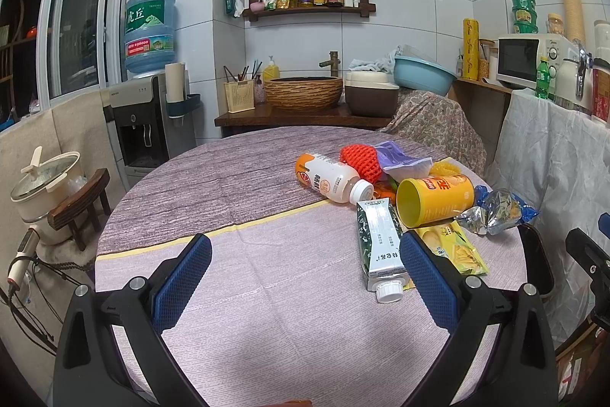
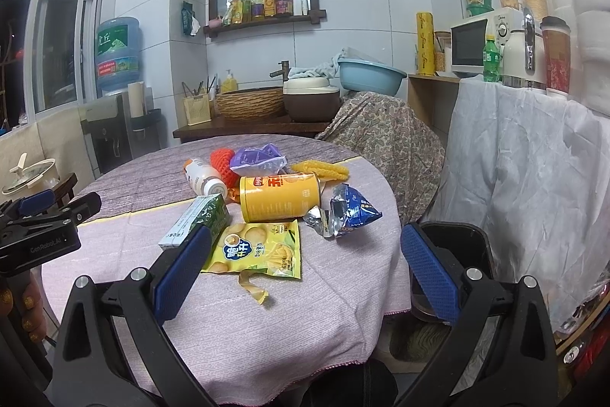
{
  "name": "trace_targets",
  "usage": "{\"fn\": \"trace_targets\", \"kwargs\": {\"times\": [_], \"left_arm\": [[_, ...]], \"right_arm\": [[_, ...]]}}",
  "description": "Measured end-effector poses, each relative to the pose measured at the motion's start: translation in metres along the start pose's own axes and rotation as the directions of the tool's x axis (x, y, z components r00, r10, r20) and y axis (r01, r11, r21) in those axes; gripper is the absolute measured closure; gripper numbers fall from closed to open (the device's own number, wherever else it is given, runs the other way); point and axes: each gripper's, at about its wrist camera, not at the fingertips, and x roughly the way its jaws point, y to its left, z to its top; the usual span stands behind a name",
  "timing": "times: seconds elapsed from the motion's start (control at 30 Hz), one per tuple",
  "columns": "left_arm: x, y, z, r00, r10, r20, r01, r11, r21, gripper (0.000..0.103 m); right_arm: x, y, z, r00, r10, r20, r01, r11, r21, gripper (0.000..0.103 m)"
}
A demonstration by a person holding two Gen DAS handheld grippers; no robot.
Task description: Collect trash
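Left wrist view shows the left gripper spread wide with nothing between its blue pads, hovering low over the round table. Going left to right across the pile: a capped drink bottle lying on its side, a green and white carton with its cap toward the camera, a yellow chip can with its open mouth facing left, then a crumpled blue foil bag. The flat yellow crisp packet lies nearest the right gripper, which is likewise fully open and empty. A dark bin seems to stand just beside the table's right edge, though its inside is hard to read. The packets are probably light, soft and slippery; pinch a crumpled fold. The can is stiff but likely rolls, so grip across its body.
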Motion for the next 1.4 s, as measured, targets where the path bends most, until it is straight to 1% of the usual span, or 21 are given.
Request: {"fn": "trace_targets", "kwargs": {"times": [0.53, 0.7, 0.8, 0.97, 1.07, 1.13, 1.27, 1.4], "left_arm": [[0.0, 0.0, 0.0, 1.0, 0.003, 0.0, -0.003, 1.0, 0.0, 0.005], [0.002, 0.003, -0.001, 1.0, -0.007, -0.011, 0.007, 1.0, -0.004, 0.005], [0.003, 0.005, -0.001, 1.0, -0.016, -0.017, 0.016, 1.0, -0.006, 0.005], [0.01, 0.005, -0.004, 0.997, -0.067, -0.048, 0.067, 0.998, -0.006, 0.005], [0.016, 0.004, -0.007, 0.991, -0.103, -0.082, 0.102, 0.995, -0.015, 0.005], [0.02, 0.002, -0.009, 0.99, -0.107, -0.096, 0.107, 0.994, -0.011, 0.005], [0.03, -0.008, -0.016, 0.985, -0.11, -0.133, 0.114, 0.993, 0.027, 0.005], [0.042, -0.013, -0.015, 0.974, -0.144, -0.173, 0.153, 0.987, 0.041, 0.005]], "right_arm": [[-0.002, -0.001, 0.001, 1.0, 0.0, 0.001, 0.0, 1.0, -0.001, 0.005], [0.0, -0.002, 0.002, 1.0, 0.017, -0.013, -0.016, 1.0, 0.004, 0.005], [0.003, -0.002, 0.002, 1.0, 0.011, -0.024, -0.011, 1.0, 0.0, 0.005], [0.011, -0.004, 0.001, 0.999, 0.002, -0.053, -0.002, 1.0, -0.005, 0.005], [0.016, -0.009, -0.002, 0.998, -0.002, -0.064, 0.003, 1.0, 0.004, 0.005], [0.021, -0.015, -0.005, 0.997, 0.008, -0.078, -0.007, 1.0, 0.013, 0.005], [0.037, -0.024, -0.014, 0.993, -0.026, -0.113, 0.026, 1.0, 0.0, 0.005], [0.055, -0.036, -0.019, 0.989, -0.037, -0.145, 0.038, 0.999, 0.007, 0.005]]}}
